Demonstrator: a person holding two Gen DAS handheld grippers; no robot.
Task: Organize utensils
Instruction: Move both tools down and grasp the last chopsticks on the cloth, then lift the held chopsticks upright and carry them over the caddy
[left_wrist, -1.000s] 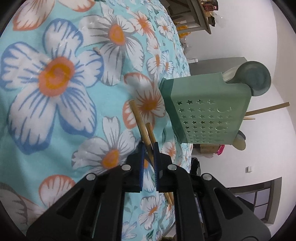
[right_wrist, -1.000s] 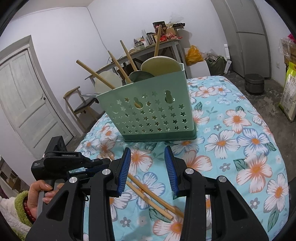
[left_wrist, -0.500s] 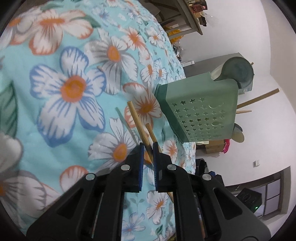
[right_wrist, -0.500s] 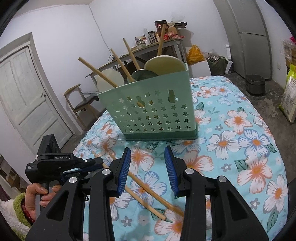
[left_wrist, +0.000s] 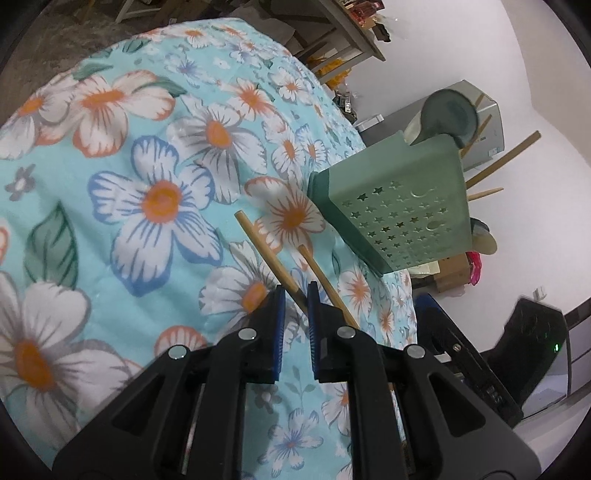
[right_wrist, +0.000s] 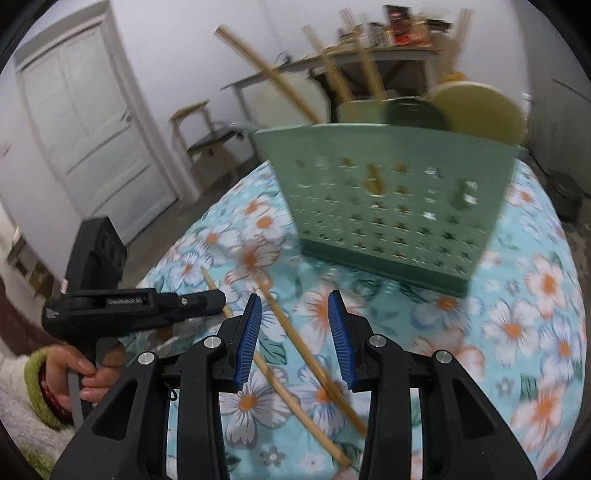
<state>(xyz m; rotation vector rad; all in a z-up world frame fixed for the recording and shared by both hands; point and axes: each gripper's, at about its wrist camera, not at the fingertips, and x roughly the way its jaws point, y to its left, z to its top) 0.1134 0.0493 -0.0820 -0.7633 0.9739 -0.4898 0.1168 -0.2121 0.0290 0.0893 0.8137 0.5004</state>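
Two wooden chopsticks lie crossed on the floral cloth in front of a green star-punched utensil basket, which holds spoons and several chopsticks. My left gripper is shut on one chopstick, whose far end is raised off the cloth. The second chopstick lies flat just to the right of the left fingers. My right gripper hovers open above that second chopstick, with nothing between its pads. The right wrist view is motion-blurred.
The round table's cloth curves down at its edges. A person's hand in a green cuff holds the left gripper at the table's left edge. A white door, a wooden chair and a cluttered side table stand behind.
The left gripper has risen and rolled, lifting the held chopstick's far end. The right gripper has swung sideways and closer, so the basket now looms larger and to the right.
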